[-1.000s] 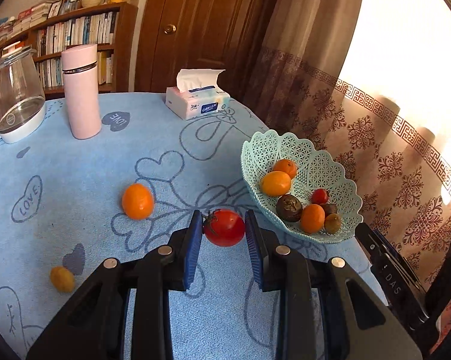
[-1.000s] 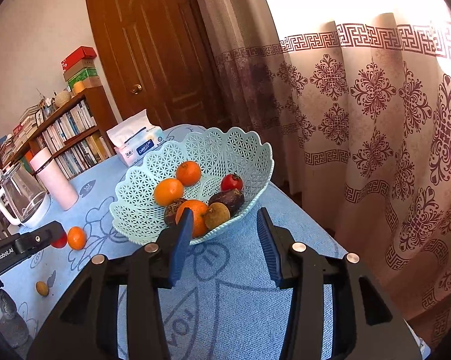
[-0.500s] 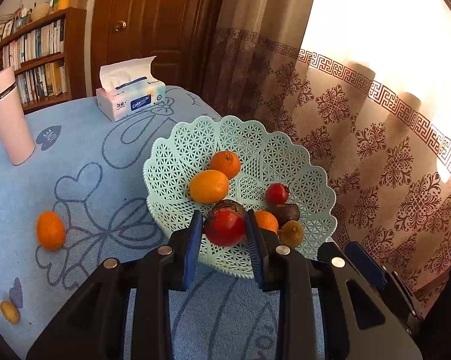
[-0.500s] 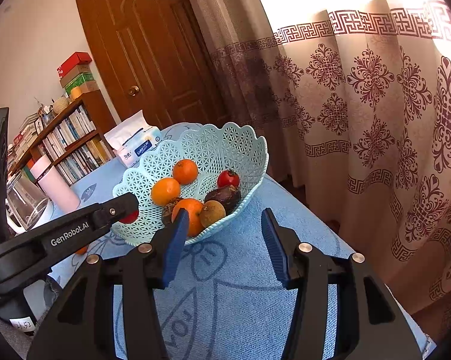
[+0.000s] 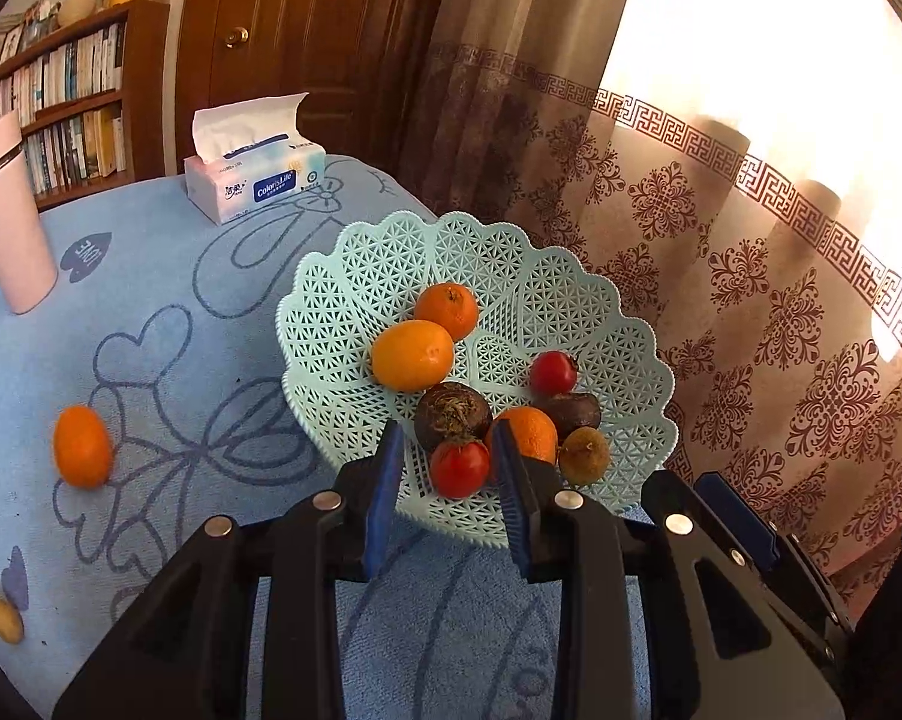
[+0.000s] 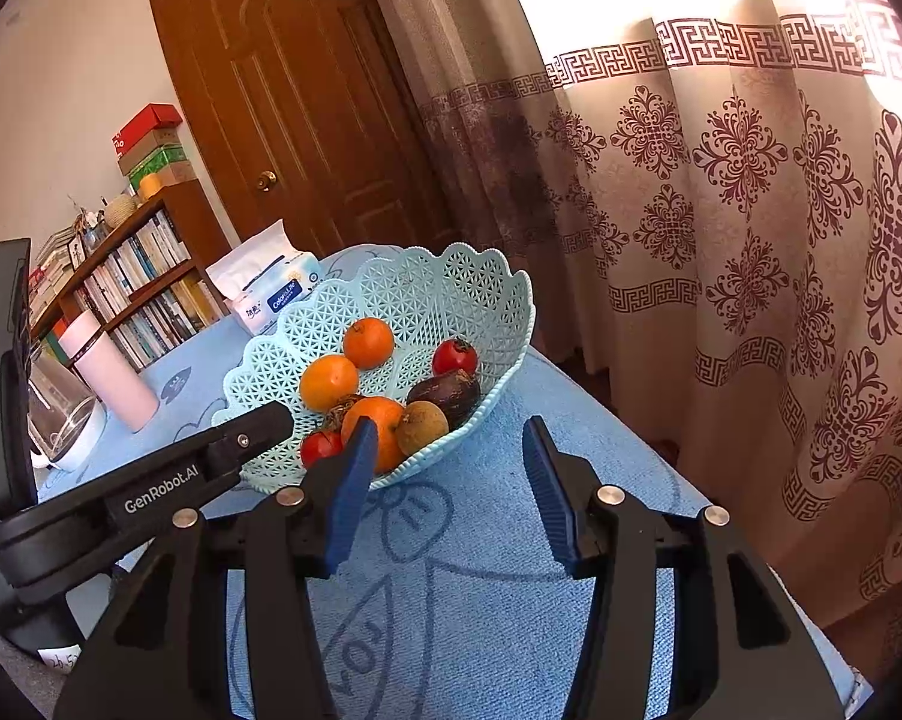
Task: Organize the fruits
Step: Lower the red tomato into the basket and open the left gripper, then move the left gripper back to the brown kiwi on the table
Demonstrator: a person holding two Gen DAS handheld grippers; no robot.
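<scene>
A mint lattice fruit basket point(image 5: 343, 324) point(image 6: 451, 276) stands on the blue tablecloth and holds several fruits: oranges, a red tomato, dark fruits and a brown one. My left gripper point(image 5: 448, 468) is open over the basket's near rim. A red tomato point(image 5: 459, 468) point(image 6: 320, 447) lies in the basket between its fingers, apart from both pads. My right gripper point(image 6: 448, 456) is open and empty, just in front of the basket. An orange point(image 5: 82, 447) and a small yellow-brown fruit point(image 5: 2, 619) lie on the cloth at the left.
A tissue box point(image 5: 256, 183) and a pink tumbler point(image 5: 7, 222) stand behind the basket; a glass kettle point(image 6: 61, 414) is at far left. A patterned curtain point(image 6: 751, 210) hangs close to the table's right edge. A bookshelf point(image 6: 133, 276) and a door are behind.
My left gripper carried the tomato from the cloth over to the basket, then opened; the tomato now rests in the basket. My right gripper barely moved.
</scene>
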